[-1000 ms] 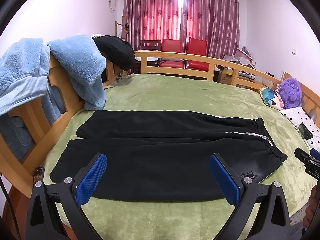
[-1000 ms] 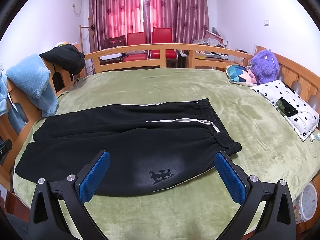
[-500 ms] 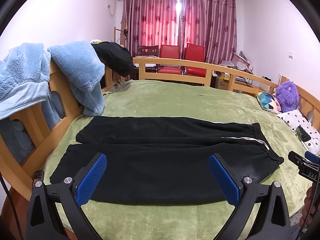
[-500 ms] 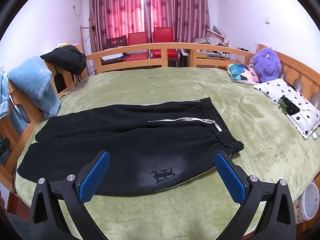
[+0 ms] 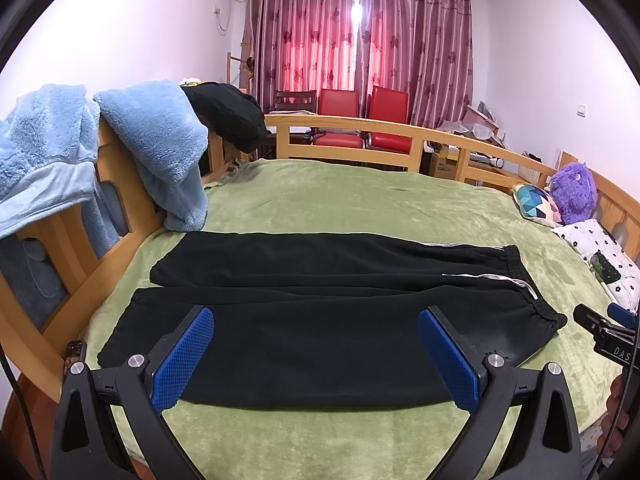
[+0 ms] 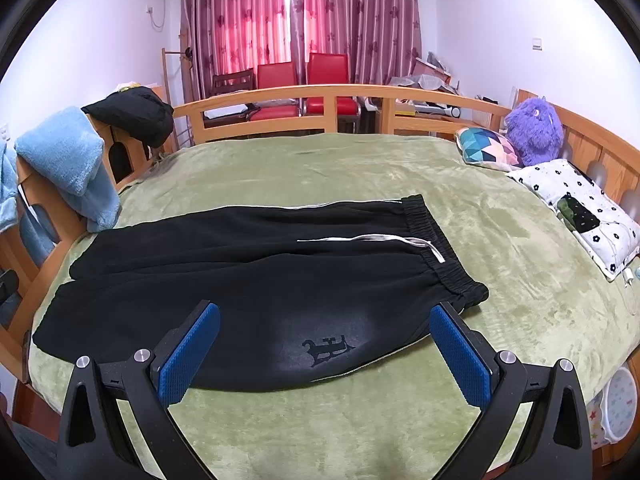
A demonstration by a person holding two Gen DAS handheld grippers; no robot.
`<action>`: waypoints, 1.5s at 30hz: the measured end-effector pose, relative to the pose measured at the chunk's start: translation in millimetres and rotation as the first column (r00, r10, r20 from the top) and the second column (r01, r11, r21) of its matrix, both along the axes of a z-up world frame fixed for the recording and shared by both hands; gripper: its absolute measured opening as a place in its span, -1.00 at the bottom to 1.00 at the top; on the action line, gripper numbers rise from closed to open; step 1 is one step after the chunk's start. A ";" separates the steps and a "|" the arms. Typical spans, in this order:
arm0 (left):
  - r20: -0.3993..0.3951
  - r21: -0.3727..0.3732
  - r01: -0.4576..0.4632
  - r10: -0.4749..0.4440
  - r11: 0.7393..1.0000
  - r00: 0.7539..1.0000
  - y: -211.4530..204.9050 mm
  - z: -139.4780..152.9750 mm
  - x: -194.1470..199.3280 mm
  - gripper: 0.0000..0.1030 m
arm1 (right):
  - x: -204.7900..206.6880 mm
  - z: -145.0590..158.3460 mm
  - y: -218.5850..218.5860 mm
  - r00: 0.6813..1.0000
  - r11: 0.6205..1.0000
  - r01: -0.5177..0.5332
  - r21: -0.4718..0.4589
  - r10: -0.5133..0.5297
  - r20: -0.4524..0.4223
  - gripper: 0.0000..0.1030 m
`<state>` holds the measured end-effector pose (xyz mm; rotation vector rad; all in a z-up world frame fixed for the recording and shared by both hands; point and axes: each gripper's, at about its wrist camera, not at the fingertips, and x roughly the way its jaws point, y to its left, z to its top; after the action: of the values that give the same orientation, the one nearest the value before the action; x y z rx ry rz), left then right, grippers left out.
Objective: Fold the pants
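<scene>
Black pants [image 5: 320, 312] spread flat on my green-blanketed bed [image 5: 360, 200].

I hold my left hand-held gripper [image 5: 316, 354] and right hand-held gripper [image 6: 324, 350] above the near edge, both released with jaws wide apart, grasping nothing. The elastic waistband [image 6: 440, 252] lies to the right, the legs side by side toward the left rail.

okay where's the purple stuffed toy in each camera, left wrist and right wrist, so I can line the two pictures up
Left wrist: the purple stuffed toy sits at the far right edge, against the wooden bed rail, behind the geometric-pattern pillow.
Right wrist: the toy sits upper right, larger, again behind that pillow.
Shared landmark: the black pants' elastic waistband, pointing toward the toy's side of the bed in both views.
</scene>
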<state>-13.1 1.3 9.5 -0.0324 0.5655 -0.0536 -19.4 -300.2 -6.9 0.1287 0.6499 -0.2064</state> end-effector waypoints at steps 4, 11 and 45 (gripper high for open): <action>-0.006 0.000 -0.003 0.003 1.000 1.000 -1.5 -1.7 1.1 1.00 | -0.2 -0.4 1.5 1.000 1.000 0.000 -0.002 0.000 0.000 0.99; -0.011 -0.005 -0.007 0.006 1.000 1.000 -2.0 -1.8 3.3 1.00 | -2.1 0.5 -1.6 1.000 1.000 0.001 -0.009 -0.001 0.005 0.99; -0.036 -0.052 -0.008 0.006 0.999 0.999 28.0 -59.7 36.1 1.00 | 19.3 -66.2 -9.9 1.000 1.000 0.006 -0.021 -0.006 -0.006 0.99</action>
<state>23.0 29.3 -50.3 -0.0864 0.6001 -0.0614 -0.1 -310.2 -73.1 0.1098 0.6531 -0.2196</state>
